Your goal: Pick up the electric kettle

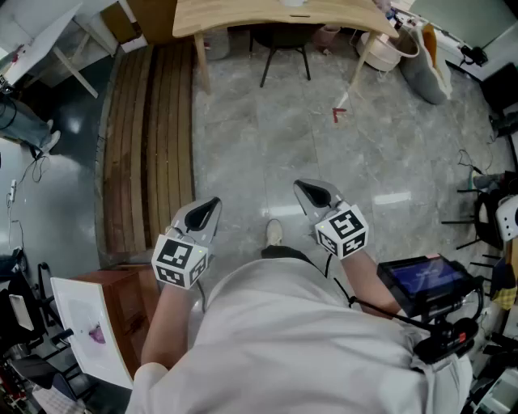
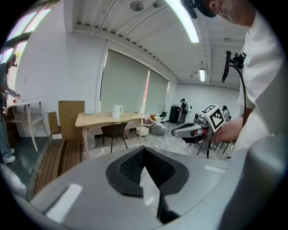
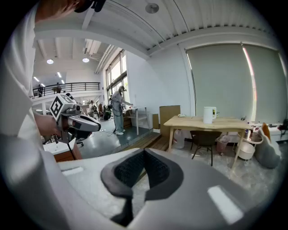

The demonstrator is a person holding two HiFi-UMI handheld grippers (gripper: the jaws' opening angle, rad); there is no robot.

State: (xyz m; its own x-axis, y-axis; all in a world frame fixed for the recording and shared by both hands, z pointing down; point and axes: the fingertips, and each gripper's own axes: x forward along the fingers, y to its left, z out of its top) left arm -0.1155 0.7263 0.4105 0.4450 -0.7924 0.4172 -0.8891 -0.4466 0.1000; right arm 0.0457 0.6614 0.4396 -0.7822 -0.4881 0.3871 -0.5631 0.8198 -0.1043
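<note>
The white electric kettle stands on a light wooden table far across the room; it also shows in the right gripper view as the kettle on the table. In the head view the table lies at the top edge, well ahead of both hands. My left gripper and right gripper are held side by side at waist height over the floor, both pointing toward the table. The left gripper is shut and empty. The right gripper is shut and empty too.
A dark chair sits under the table. A raised wooden slat platform runs along the left. A white basket and a grey bag lie right of the table. A screen on a stand is beside my right elbow. A person stands far left.
</note>
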